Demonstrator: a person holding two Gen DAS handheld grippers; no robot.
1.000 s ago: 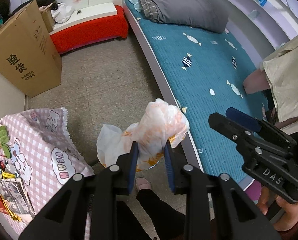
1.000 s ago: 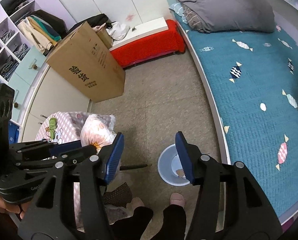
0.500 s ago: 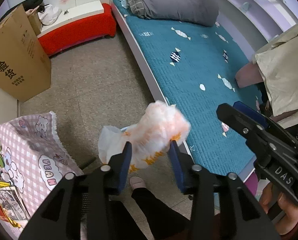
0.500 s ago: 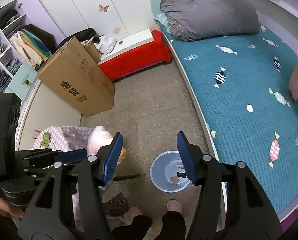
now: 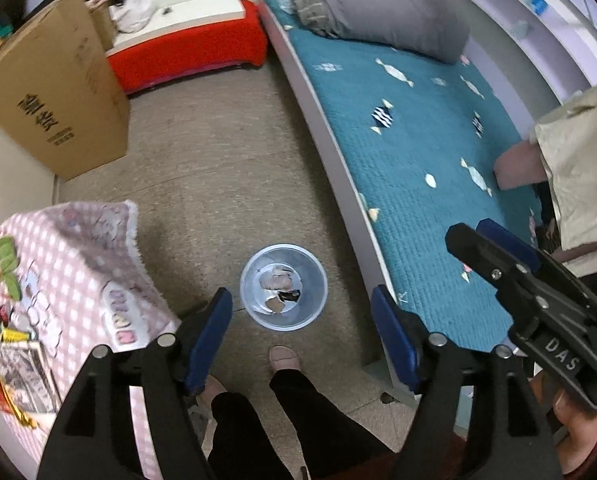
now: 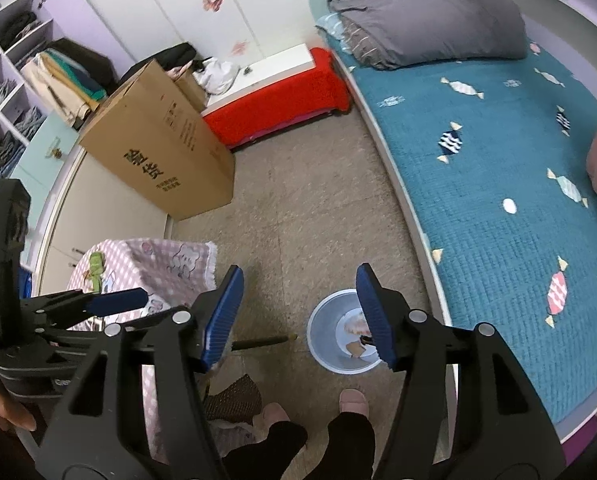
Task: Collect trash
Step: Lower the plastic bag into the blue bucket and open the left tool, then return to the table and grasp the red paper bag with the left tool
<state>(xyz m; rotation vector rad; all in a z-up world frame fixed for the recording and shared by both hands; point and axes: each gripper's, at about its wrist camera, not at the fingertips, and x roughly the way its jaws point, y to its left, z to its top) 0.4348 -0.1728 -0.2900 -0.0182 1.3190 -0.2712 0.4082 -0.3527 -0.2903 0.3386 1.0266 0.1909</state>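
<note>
One round pale-blue plastic waste bin (image 5: 283,286) stands on the speckled grey floor (image 5: 218,168), just beside the grey edge of the teal quilted bed (image 5: 418,140), holding crumpled trash (image 5: 276,280). Two grippers hang above it: the left gripper (image 5: 301,330) has its fingers spread wide and released, holding nothing; the right gripper (image 6: 298,312) is likewise spread and bare. One pink checked bench cloth (image 5: 58,264) borders the left; one brown cardboard box (image 6: 158,148) stands farther back, with bare floor between.

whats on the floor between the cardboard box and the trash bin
Nothing: bare floor runs from the cardboard box to the trash bin, clearest in the left wrist view.
</note>
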